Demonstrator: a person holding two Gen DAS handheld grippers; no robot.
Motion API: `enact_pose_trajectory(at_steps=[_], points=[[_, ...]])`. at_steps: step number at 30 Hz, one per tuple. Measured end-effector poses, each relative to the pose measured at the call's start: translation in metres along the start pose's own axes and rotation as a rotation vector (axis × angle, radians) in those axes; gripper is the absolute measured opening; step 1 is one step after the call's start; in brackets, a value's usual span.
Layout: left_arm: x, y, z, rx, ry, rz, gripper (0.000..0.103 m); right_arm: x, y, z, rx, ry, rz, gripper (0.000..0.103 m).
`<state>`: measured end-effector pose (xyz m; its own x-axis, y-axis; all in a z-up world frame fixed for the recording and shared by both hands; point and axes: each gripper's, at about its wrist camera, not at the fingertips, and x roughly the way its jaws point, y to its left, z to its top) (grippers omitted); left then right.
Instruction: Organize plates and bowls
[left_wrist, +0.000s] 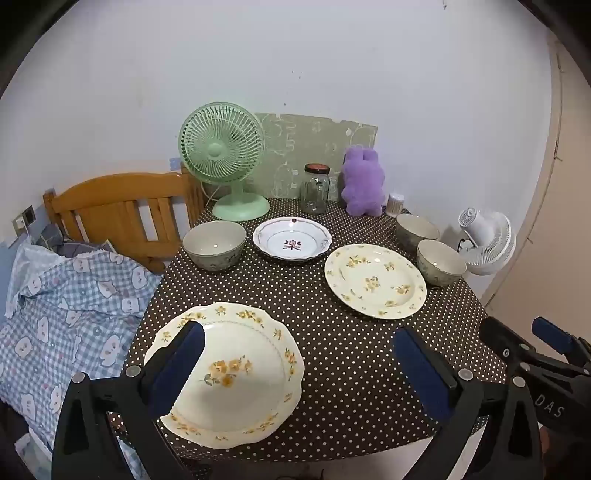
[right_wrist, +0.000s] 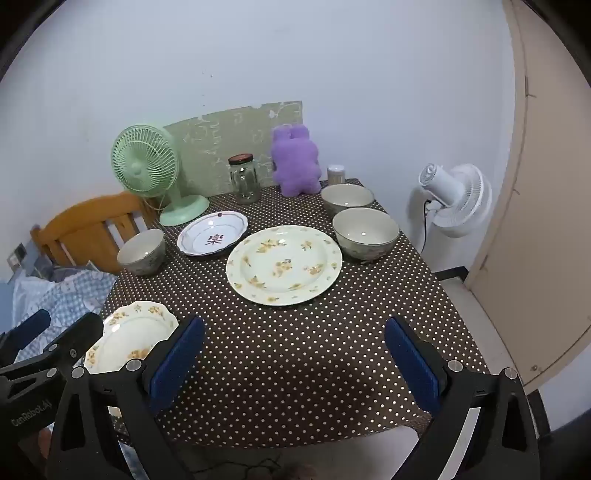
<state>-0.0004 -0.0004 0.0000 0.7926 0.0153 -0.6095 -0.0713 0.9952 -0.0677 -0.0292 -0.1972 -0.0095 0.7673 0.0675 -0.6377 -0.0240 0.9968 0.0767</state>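
Note:
Three plates and three bowls sit on a brown polka-dot table (left_wrist: 332, 369). A scalloped yellow-flower plate (left_wrist: 236, 373) (right_wrist: 129, 336) lies at the near left, under my open left gripper (left_wrist: 299, 369). A round yellow-flower plate (left_wrist: 375, 280) (right_wrist: 283, 264) lies mid-table. A white plate with a red motif (left_wrist: 291, 240) (right_wrist: 212, 238) is behind it. One bowl (left_wrist: 214, 243) (right_wrist: 142, 251) stands at the left, two bowls (left_wrist: 439, 262) (left_wrist: 415, 227) (right_wrist: 365, 232) (right_wrist: 346, 197) at the right. My right gripper (right_wrist: 295, 369) hangs open over bare cloth near the front edge, holding nothing.
Along the back wall stand a green fan (left_wrist: 221, 158), a glass jar (left_wrist: 315, 188), a purple plush toy (left_wrist: 362, 181) and a small container (right_wrist: 336, 173). A white fan (right_wrist: 456, 199) stands off the right edge. A bed with checked bedding (left_wrist: 66, 314) and wooden headboard (left_wrist: 122, 210) borders the left.

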Motion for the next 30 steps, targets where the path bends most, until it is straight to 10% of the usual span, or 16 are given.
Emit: enact_pose_trajectory(at_steps=[30], points=[[-0.001, -0.024, -0.002, -0.007, -0.013, 0.042, 0.101, -0.001, -0.015, -0.002, -0.05, -0.036, -0.001, 0.099]])
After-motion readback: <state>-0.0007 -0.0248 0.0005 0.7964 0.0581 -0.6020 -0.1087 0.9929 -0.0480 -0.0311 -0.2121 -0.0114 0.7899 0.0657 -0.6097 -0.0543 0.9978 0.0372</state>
